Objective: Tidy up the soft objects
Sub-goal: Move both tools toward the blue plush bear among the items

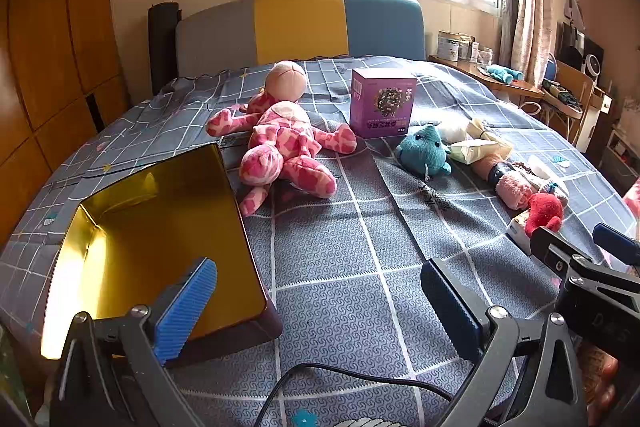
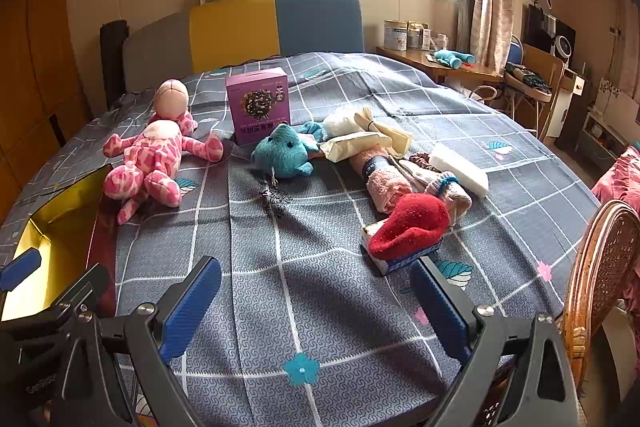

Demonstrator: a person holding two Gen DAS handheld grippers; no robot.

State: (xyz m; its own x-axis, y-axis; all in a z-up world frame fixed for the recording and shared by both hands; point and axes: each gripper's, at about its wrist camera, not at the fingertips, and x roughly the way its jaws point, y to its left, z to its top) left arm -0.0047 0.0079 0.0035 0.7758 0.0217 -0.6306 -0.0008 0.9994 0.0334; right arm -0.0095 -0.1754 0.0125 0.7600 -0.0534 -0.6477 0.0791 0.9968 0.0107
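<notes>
- Left wrist view: the left gripper hangs low over the bedspread, its 2 blue fingers spread wide with nothing between them.
- Just beside its left finger sits an open box with a shiny gold lining, tilted toward the camera.
- Beyond the box lies a pink plush doll, sprawled face down on the bed, head toward the headboard.
- A purple carton stands upright behind the doll's right leg, its print upside down.
- Right wrist view: the right gripper is released too, fingers wide apart above bare fabric.
- A red plush piece lies on a small white and blue box, just ahead of the right finger.
- Behind it sits a rolled pink towel, touching a pile of cream cloth and a white block.
- A teal plush toy rests in front of the purple carton, beside the cream cloth.
- A wicker chair back stands at the bed's right edge.
</notes>
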